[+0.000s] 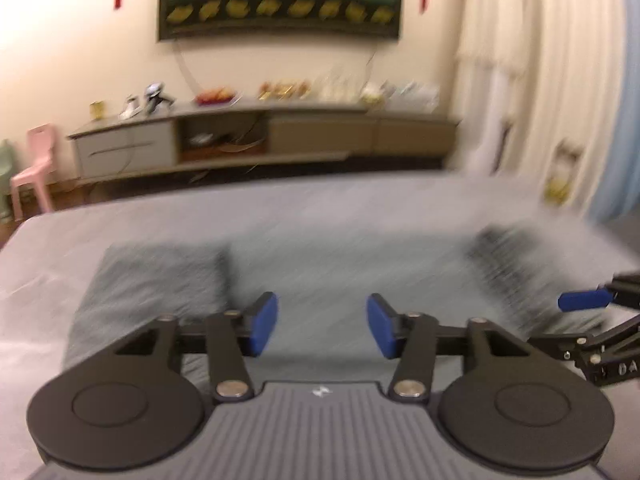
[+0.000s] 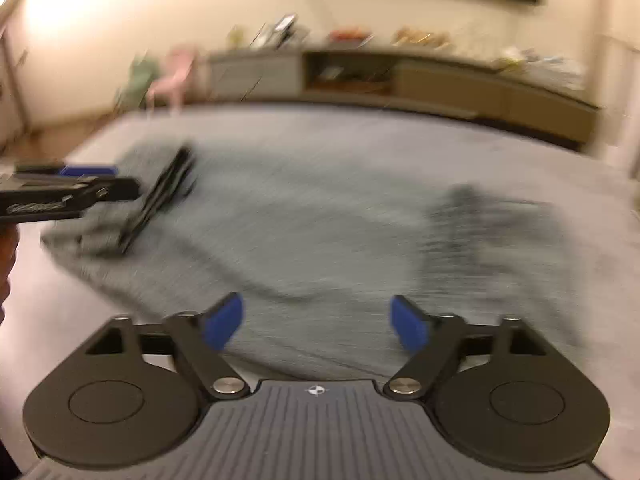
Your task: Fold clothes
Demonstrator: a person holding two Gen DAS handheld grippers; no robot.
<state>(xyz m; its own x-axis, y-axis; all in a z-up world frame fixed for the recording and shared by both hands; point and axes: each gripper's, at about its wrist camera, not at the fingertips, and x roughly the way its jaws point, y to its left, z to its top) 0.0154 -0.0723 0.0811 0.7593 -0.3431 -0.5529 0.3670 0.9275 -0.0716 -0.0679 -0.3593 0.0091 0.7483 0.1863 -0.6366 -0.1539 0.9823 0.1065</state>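
Observation:
A blue-grey garment point(image 1: 320, 256) lies spread flat on the bed, blurred by motion. A darker grey fold point(image 1: 152, 292) forms its left part, and a dark patch point(image 1: 516, 268) sits at its right. My left gripper point(image 1: 323, 326) hovers over the garment's near middle, open, with nothing between its blue pads. In the right wrist view, my right gripper point(image 2: 316, 322) stands wide open above the garment point(image 2: 288, 216), also holding nothing. A blue fingertip point(image 1: 582, 300) of the right gripper shows at the left view's right edge. The left gripper's black fingers point(image 2: 80, 194) reach in from the left over the garment's left fold.
The bed's grey sheet point(image 1: 360, 200) stretches away to its far edge. Beyond it a low long cabinet point(image 1: 260, 136) with small items on top runs along the wall. A pink chair point(image 1: 34, 172) stands at the left and pale curtains point(image 1: 520, 80) hang at the right.

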